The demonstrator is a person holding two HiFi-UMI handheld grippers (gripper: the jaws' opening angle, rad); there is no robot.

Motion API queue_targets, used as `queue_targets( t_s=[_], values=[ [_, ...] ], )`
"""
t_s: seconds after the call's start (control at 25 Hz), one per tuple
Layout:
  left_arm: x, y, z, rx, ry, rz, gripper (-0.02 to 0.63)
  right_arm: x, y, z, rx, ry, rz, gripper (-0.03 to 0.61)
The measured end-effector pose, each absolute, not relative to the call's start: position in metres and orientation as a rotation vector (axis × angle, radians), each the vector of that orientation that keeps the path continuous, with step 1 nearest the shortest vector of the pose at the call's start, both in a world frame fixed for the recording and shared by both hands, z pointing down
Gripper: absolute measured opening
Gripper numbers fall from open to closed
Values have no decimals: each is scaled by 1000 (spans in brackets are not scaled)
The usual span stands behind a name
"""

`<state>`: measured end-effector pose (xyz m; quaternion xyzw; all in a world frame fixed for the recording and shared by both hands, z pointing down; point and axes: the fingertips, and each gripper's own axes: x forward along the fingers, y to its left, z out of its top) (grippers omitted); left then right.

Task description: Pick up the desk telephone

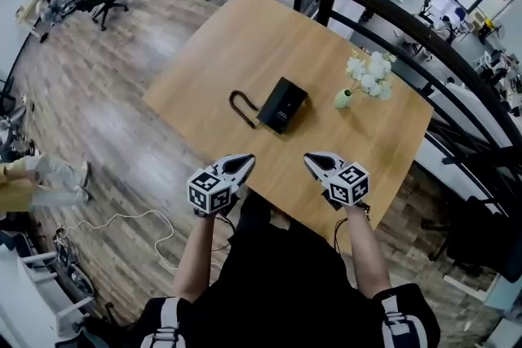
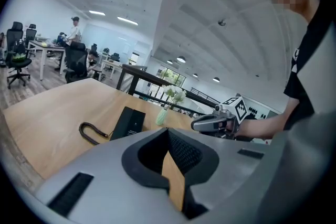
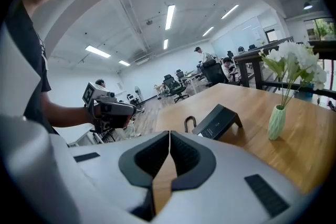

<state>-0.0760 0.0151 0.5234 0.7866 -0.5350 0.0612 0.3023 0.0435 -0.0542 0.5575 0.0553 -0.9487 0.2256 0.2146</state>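
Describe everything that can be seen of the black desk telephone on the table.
The desk telephone is a black, matte, plastic-looking wedge; the right gripper view shows it sloping on what looks like a rear support. A dark coiled cord loops from its left side in the head view, lying on the wooden table. It stands near the table's middle, apart from a small vase to its right. Only table and cord touch it.

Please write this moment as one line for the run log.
stage: before grasp | left gripper: shut, empty | right gripper: shut, empty | desk telephone: on table, untouched
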Motion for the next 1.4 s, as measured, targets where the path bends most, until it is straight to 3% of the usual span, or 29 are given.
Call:
queue_targets(
  t_s=[0.6,1.4],
  values=[
    [-176,-62,539,2199,-1270,184,21,-11,-84,582,379,-2550,665,25],
    [-211,-102,580,2248,-1005,264,21,-50,-87,619,569,-2458,740,25]
  ],
)
